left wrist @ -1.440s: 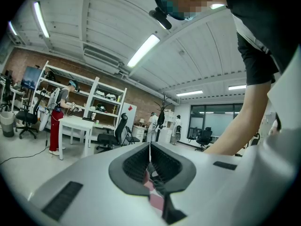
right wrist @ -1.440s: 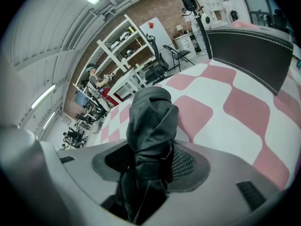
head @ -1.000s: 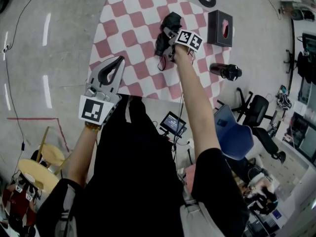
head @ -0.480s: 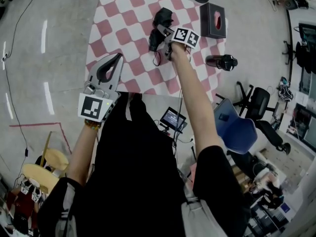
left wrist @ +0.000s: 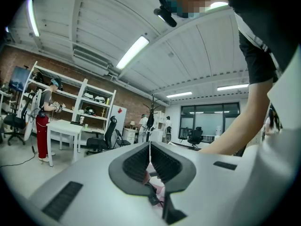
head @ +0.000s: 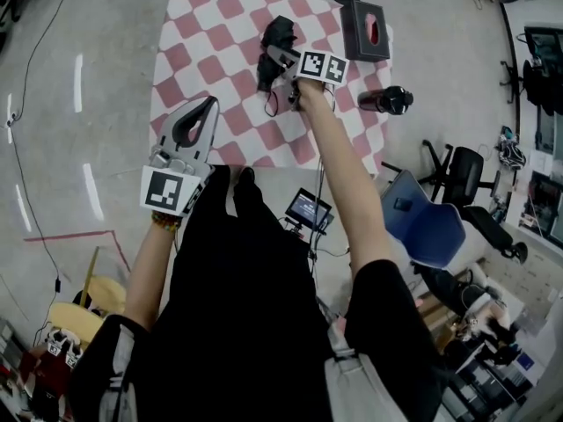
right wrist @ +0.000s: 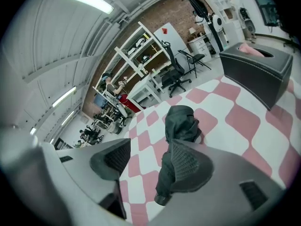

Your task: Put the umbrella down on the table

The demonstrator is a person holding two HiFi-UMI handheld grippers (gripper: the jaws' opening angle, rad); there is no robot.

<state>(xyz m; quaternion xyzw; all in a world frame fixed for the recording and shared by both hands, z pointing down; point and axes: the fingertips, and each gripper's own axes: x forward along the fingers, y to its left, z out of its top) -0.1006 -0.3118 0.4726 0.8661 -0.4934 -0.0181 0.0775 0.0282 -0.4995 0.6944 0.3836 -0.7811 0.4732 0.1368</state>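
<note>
Both jaws of the right gripper [right wrist: 149, 149] stand spread, having just been opening, and pinch nothing. The folded black umbrella [right wrist: 181, 124] lies on the checked table [right wrist: 225, 121] below the jaws, its near end in the gap beside one jaw. Past that jaw stands a black tissue box [right wrist: 256, 67]; past the other, bare cloth. The left gripper [left wrist: 149, 147] has its jaws pressed together, empty.

Black short-sleeved shirt [head: 237, 297], yellowish band [head: 162, 223] on the left wrist. Left gripper [head: 211, 104] and right gripper [head: 274, 60]: pale grey shells, black ribbed pads [right wrist: 188, 166], each with a white marker cube [head: 167, 192] printed with black squares.
</note>
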